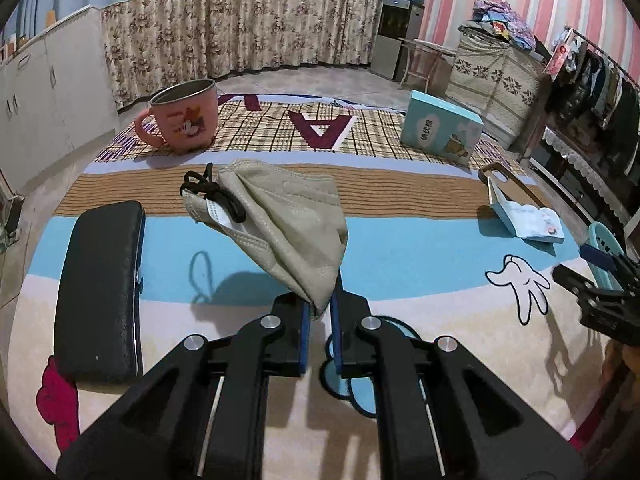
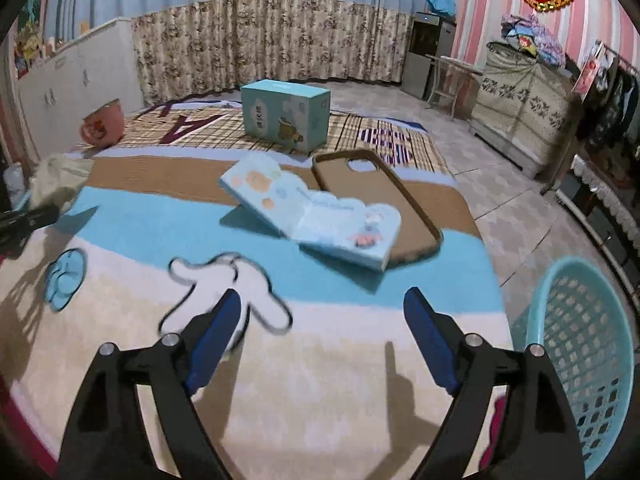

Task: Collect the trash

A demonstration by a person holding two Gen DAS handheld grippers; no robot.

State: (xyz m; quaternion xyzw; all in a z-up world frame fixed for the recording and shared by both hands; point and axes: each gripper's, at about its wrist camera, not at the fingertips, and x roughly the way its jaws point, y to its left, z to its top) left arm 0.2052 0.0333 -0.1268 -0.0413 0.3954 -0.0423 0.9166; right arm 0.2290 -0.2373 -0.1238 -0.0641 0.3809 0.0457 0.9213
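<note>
Pinching a beige mask (image 1: 288,232) by its corner, the left gripper (image 1: 320,312) holds it above the blanket (image 1: 400,256); right gripper (image 2: 322,316) spread wide, empty, basket (image 2: 580,344) beside it.

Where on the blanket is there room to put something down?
Bare blanket lies between the black case and the cartoon glove, below the held face mask. It is crowded by the phone case and flattened box.
</note>
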